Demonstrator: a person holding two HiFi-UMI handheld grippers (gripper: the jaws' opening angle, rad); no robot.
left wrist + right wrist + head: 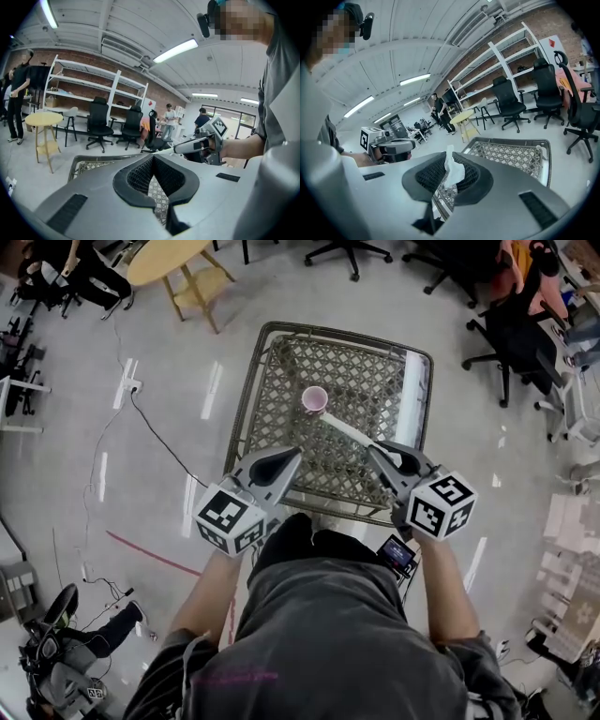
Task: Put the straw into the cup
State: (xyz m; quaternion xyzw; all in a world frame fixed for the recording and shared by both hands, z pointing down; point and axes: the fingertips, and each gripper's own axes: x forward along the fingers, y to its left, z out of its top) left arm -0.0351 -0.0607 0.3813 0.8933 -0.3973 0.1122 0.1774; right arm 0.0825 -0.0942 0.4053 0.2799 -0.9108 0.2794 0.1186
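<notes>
A small pink cup stands upright on a metal lattice-top table. My right gripper is shut on one end of a white paper-wrapped straw. The straw slants away from it towards the cup, and its far tip lies close by the cup's near side. In the right gripper view the white straw is pinched between the dark pads. My left gripper hovers over the table's near edge, to the left of the right one. Its jaws meet at the tips with nothing between them. The cup does not show in either gripper view.
A round yellow wooden table stands at the far left. Black office chairs are at the far right and back. A cable runs across the floor to the left of the lattice table. White shelves and several people are further off.
</notes>
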